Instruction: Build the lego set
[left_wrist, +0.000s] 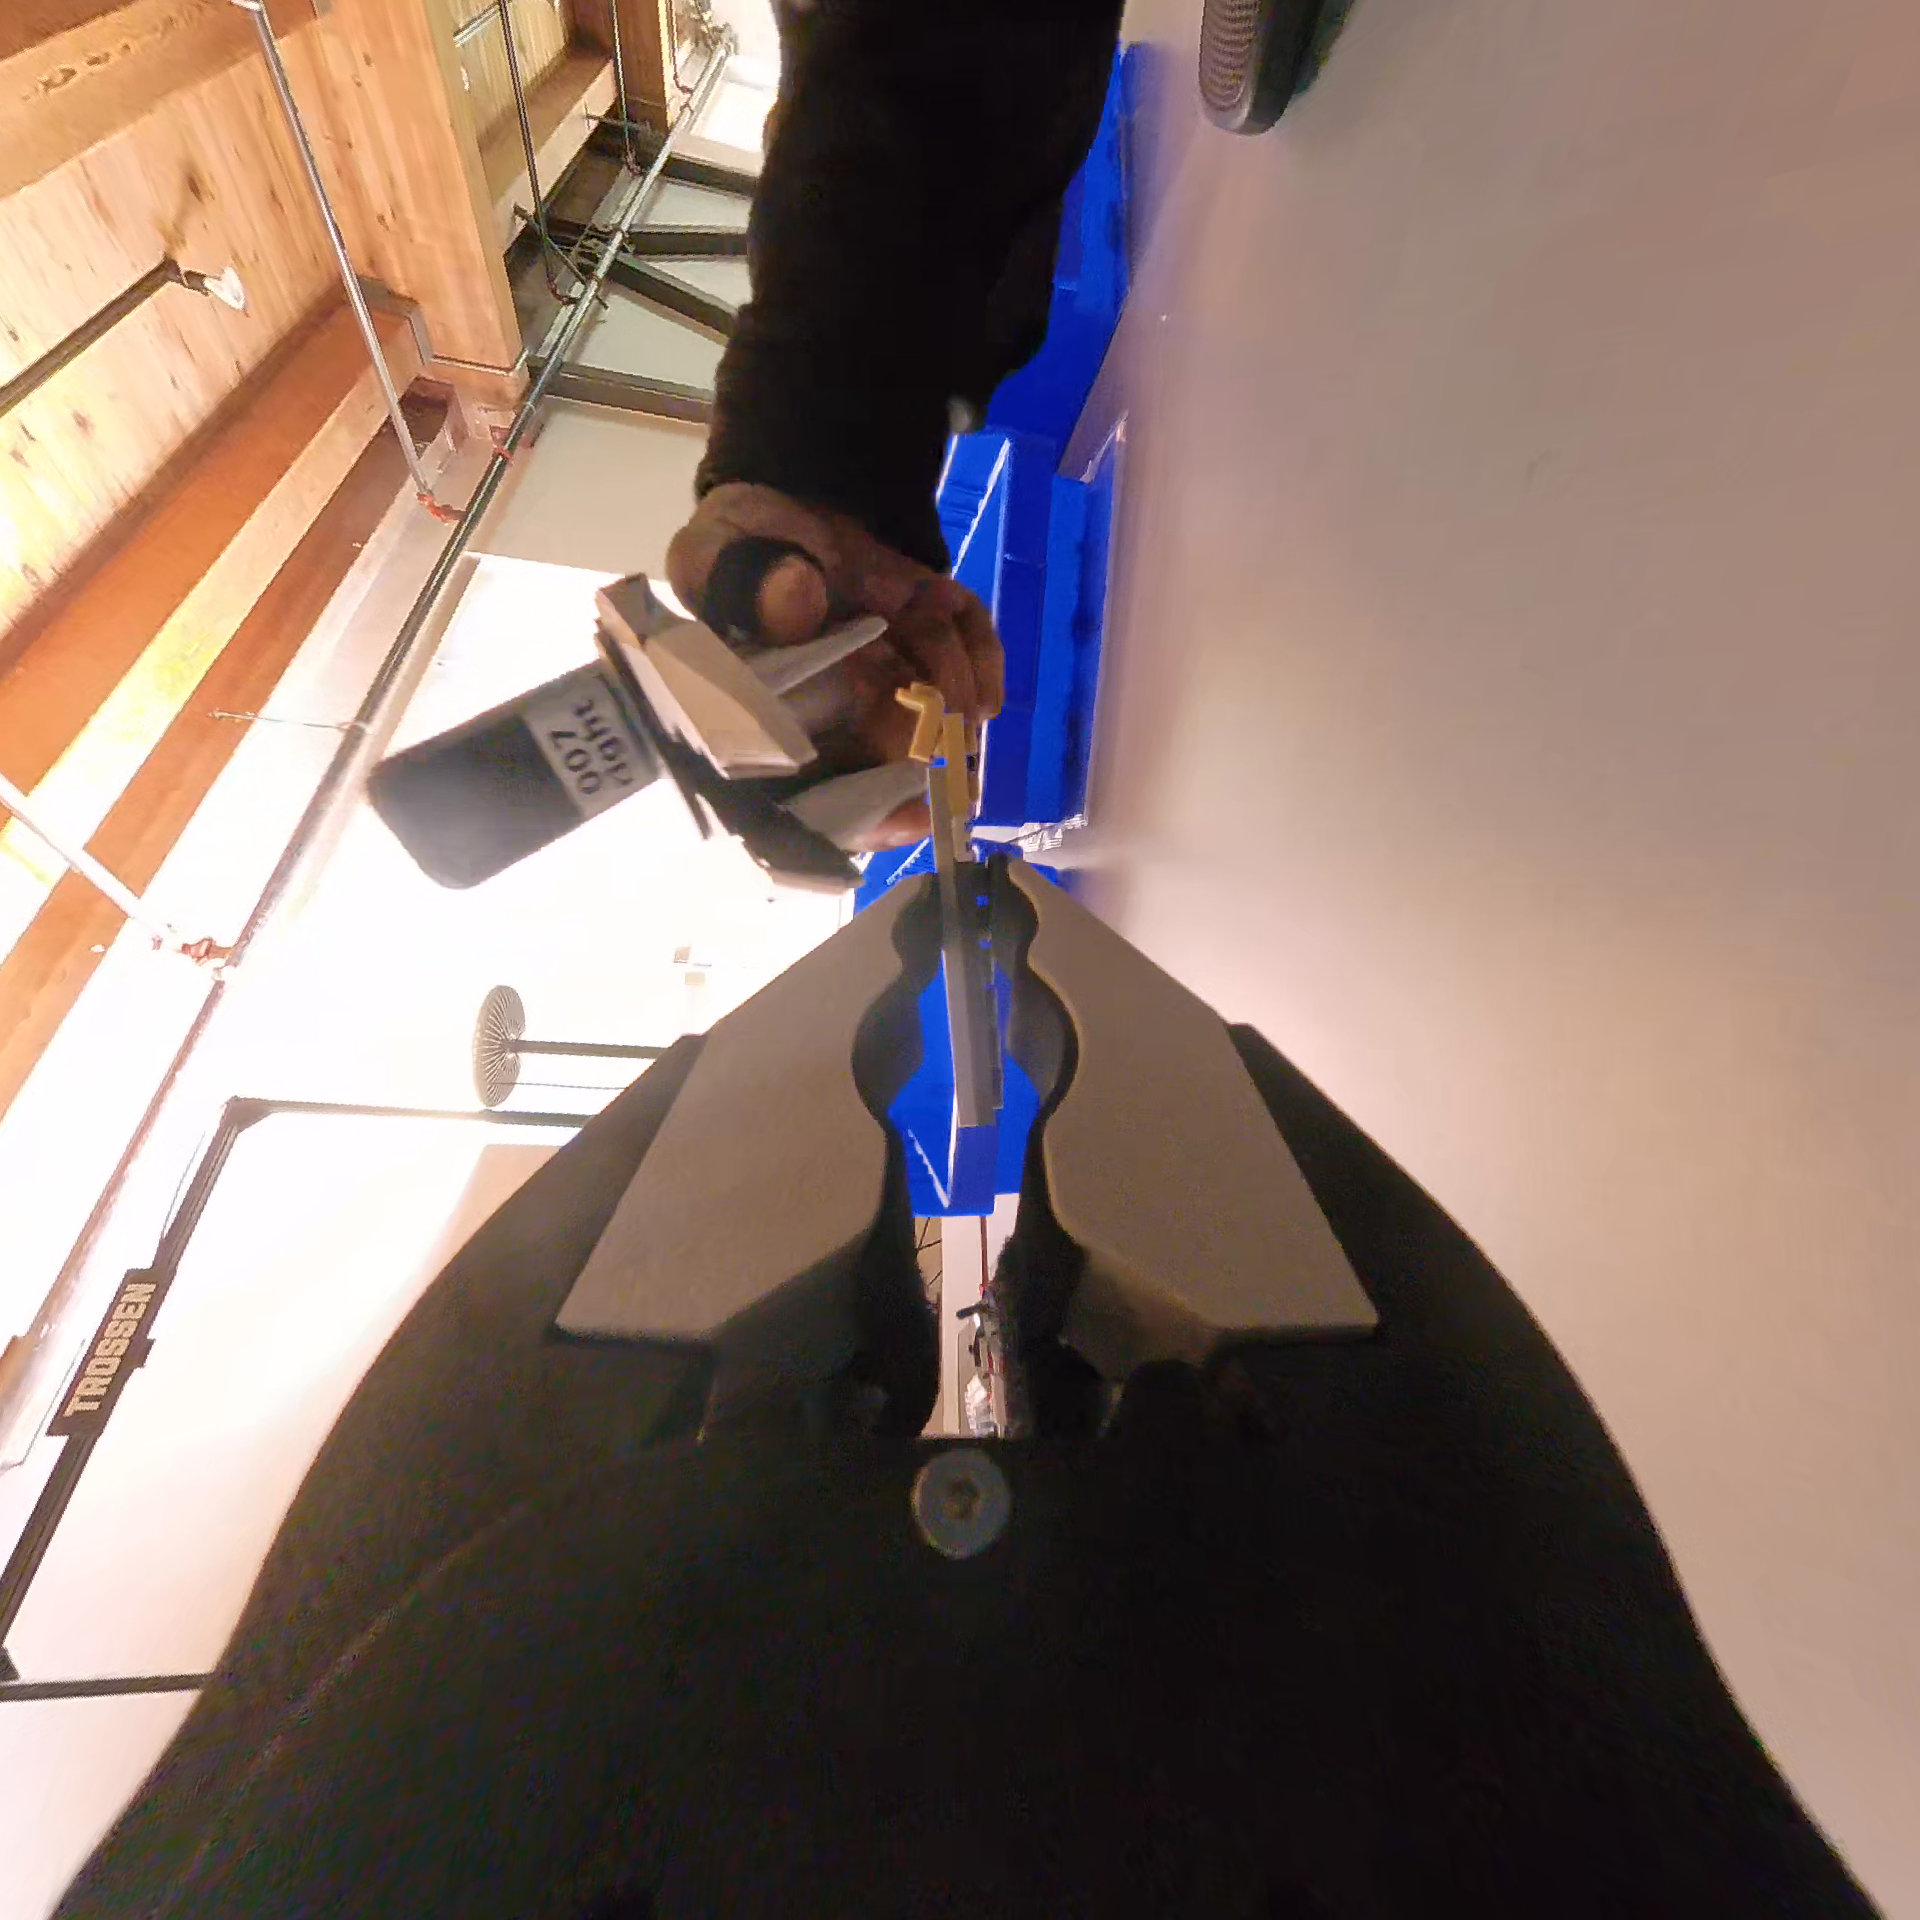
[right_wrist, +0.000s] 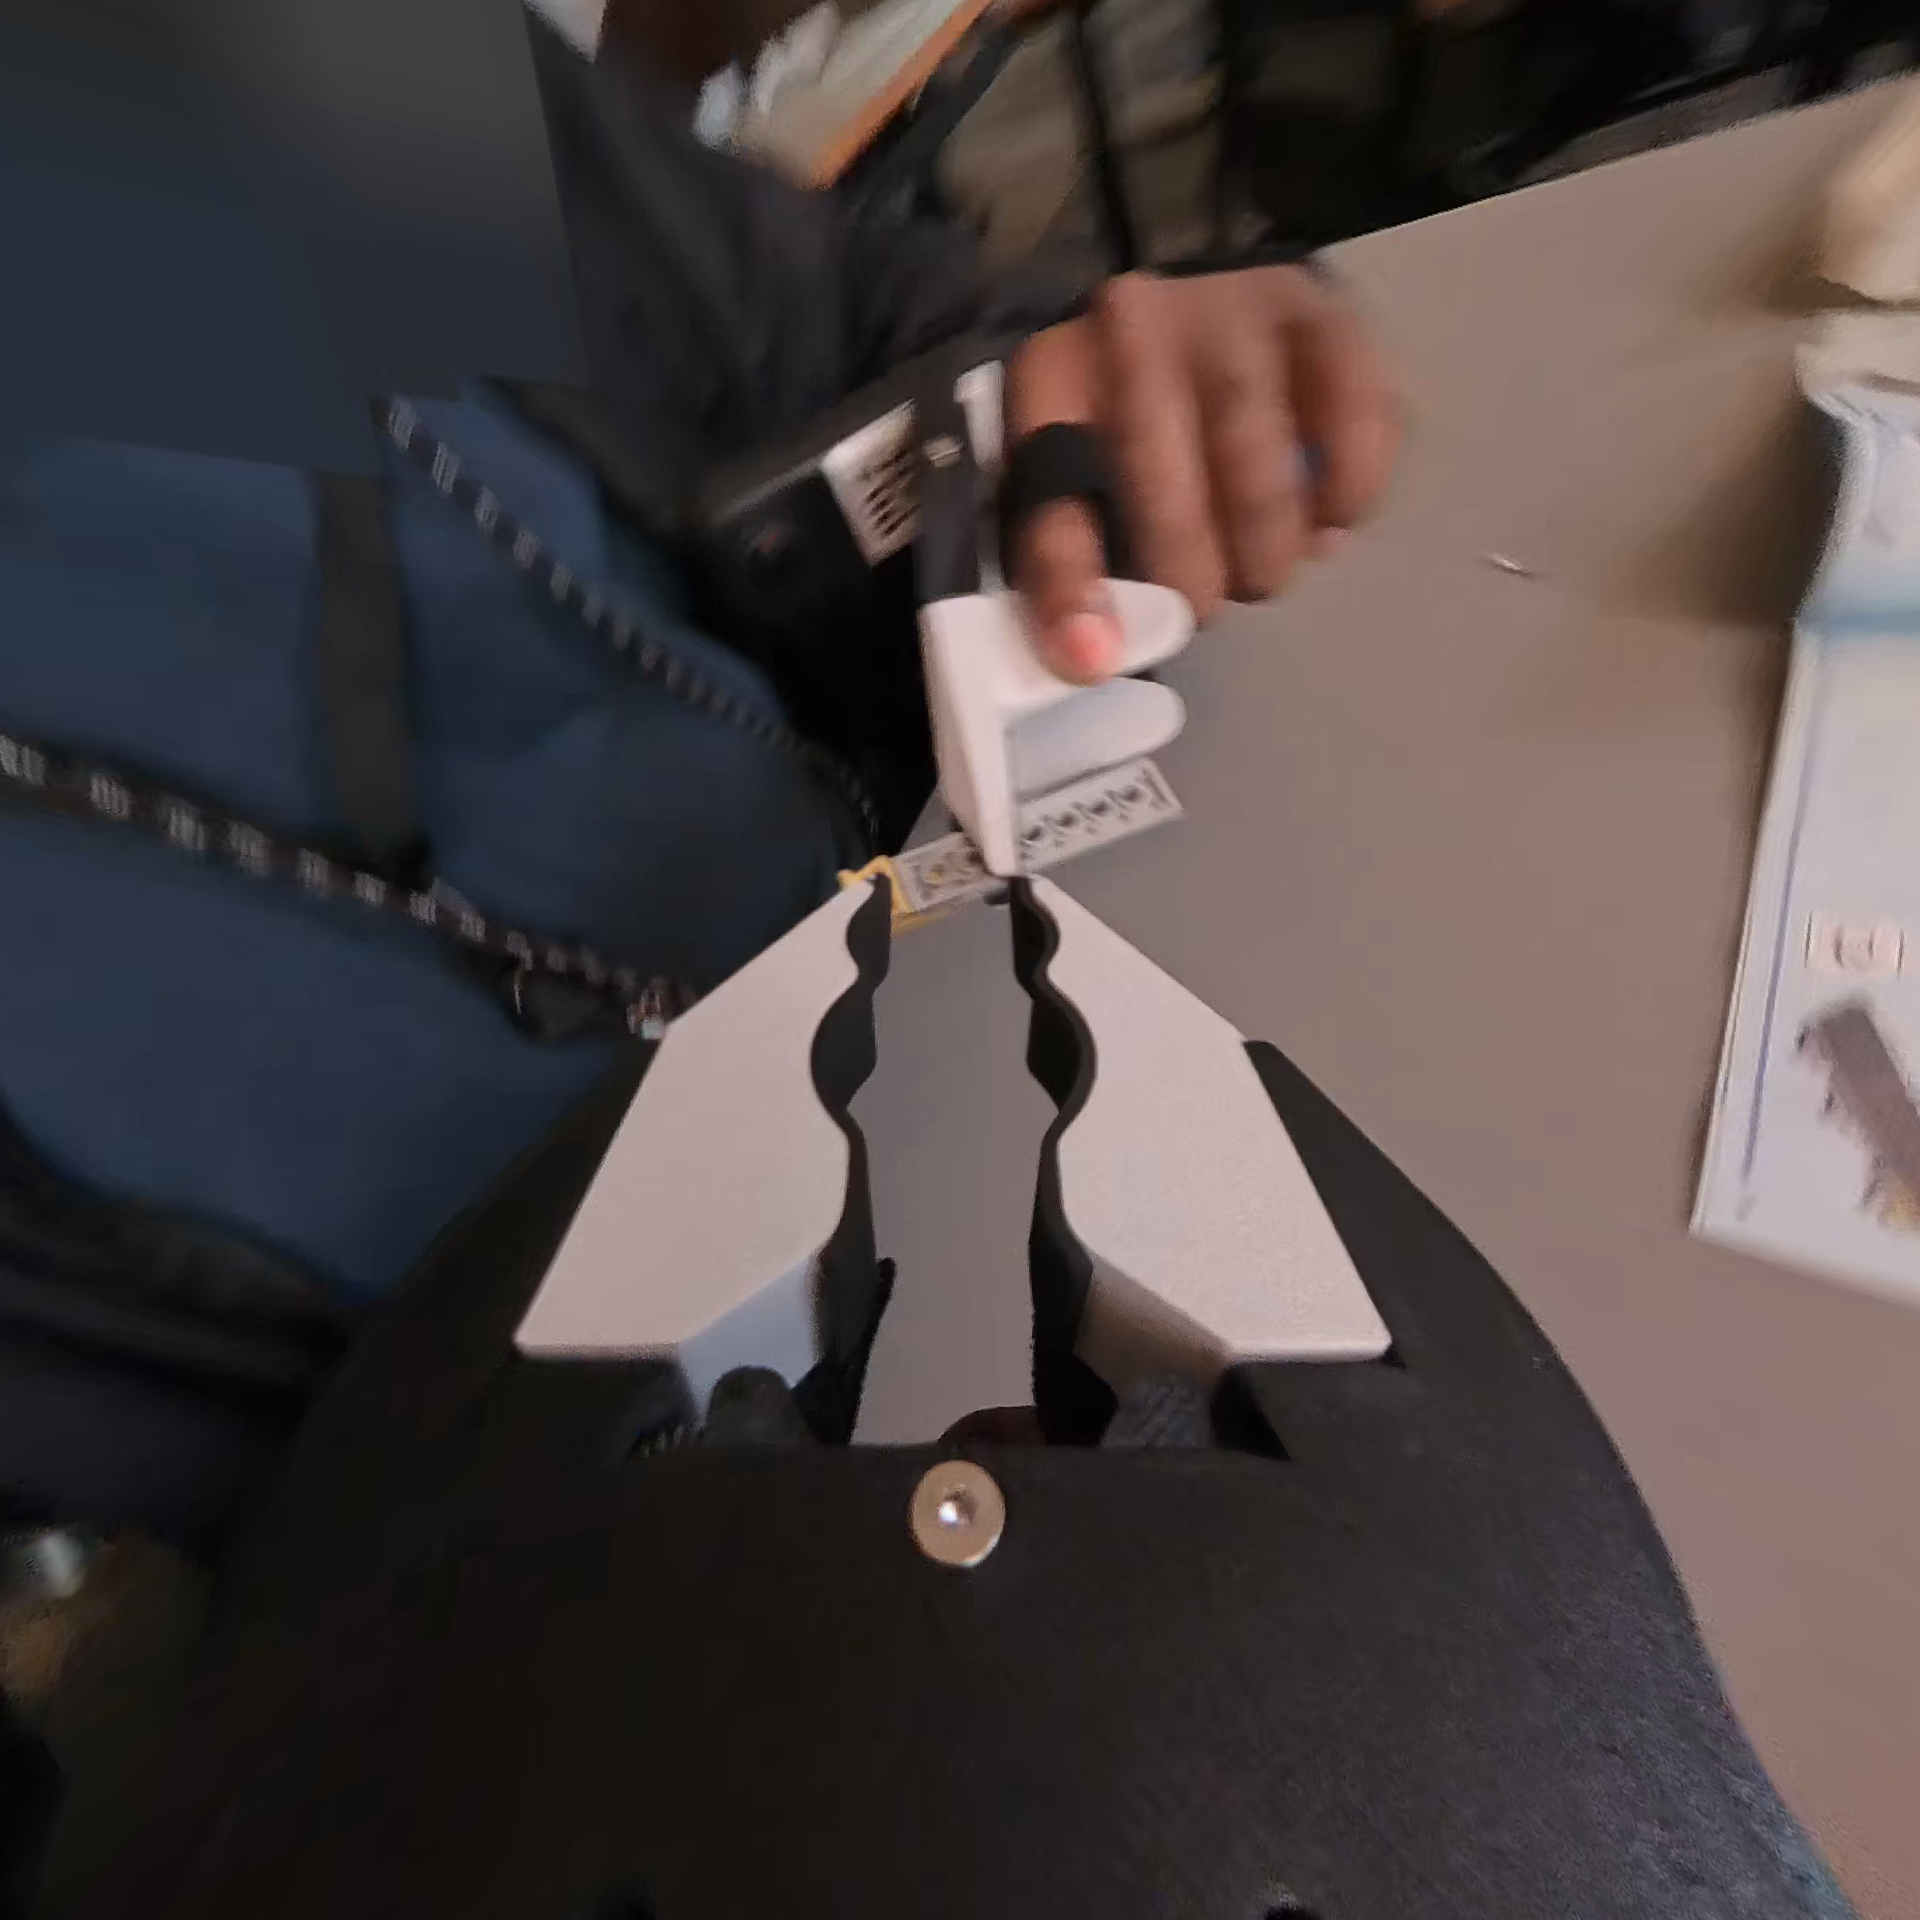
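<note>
Left hand-held gripper (left_wrist: 961, 914) clamps a grey lego plate (left_wrist: 971, 997) before blue bins (left_wrist: 1049, 623) (right hand-held gripper (right_wrist: 951, 899) gapes).

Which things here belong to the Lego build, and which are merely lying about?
Job in hand: left gripper; grey Lego strip it holds; tan pieces at the strip's tip; right gripper; instruction booklet.

Lying about: blue bins; table.

Matt grey plastic gripper fingers (left_wrist: 1174, 1143), a smooth grey plastic lego plate (left_wrist: 971, 997), glossy blue plastic bins (left_wrist: 1049, 665), wooden ceiling beams (left_wrist: 208, 260).
</note>
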